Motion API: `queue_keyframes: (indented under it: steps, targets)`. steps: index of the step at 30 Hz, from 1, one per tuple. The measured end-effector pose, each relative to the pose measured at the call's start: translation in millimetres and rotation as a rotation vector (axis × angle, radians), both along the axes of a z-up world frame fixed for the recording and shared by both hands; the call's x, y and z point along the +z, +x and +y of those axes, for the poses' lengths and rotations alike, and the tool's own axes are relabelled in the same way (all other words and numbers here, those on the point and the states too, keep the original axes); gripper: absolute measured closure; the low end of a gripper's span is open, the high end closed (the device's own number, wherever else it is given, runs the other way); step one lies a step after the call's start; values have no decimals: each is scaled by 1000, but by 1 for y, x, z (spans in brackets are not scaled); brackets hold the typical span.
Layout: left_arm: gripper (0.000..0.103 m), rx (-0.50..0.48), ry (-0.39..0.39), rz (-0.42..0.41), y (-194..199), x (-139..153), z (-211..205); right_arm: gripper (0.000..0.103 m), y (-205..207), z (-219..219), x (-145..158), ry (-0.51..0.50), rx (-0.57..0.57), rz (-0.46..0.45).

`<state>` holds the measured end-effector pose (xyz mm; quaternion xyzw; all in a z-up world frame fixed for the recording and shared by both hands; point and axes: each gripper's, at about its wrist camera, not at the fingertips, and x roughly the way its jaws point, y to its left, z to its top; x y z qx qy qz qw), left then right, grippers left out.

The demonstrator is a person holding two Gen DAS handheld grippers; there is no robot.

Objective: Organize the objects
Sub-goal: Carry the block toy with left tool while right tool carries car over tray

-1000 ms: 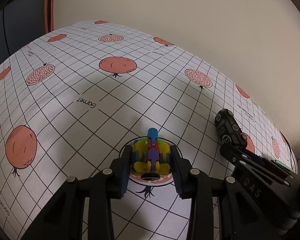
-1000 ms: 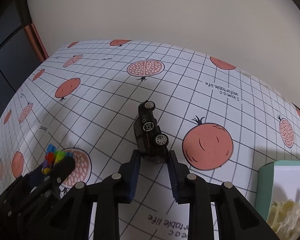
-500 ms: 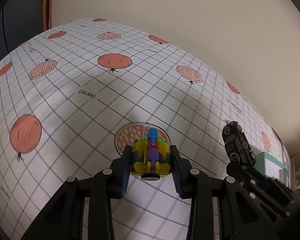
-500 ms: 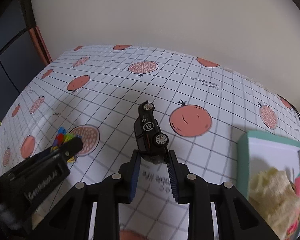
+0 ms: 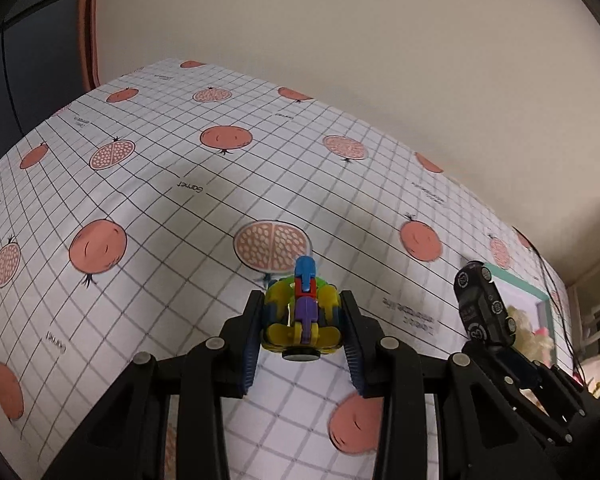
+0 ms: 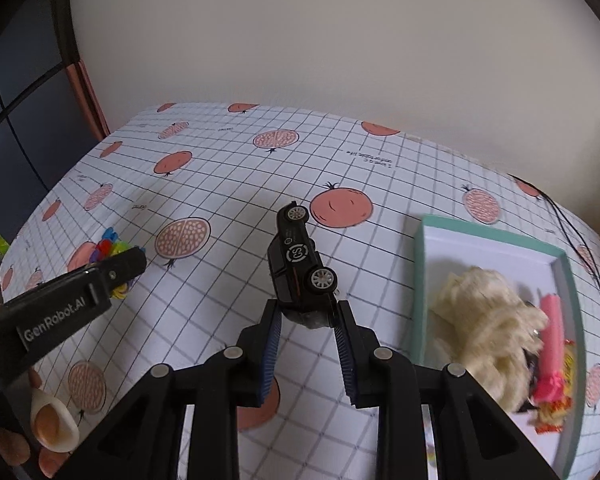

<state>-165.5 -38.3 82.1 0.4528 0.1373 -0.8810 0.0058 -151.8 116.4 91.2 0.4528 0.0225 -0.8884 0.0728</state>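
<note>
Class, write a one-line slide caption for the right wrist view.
Right claw carries a black toy car above the pomegranate-print tablecloth, beside a teal-rimmed box holding a cream plush toy.

tbl [image 6: 220, 184]: pomegranate grid cloth | teal box [image 6: 496, 232] on it, R side

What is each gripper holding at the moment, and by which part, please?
The left gripper clamps the colourful block toy by its two sides. The right gripper pinches the black toy car by one end.
</note>
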Motion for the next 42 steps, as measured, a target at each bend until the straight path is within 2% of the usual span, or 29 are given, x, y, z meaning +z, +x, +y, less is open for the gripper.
queue_keyframes:
  steps: [21,29,42]
  targets:
    - [65,-107,32,33,78,29,61,74,91,48,37,-50,-54,24]
    - [65,-145,29,46,92,32,82,74,109,68,43,-59,-71,28]
    - [65,-201,38,33,95,27,117,74,116,98,38,-45,-107,7]
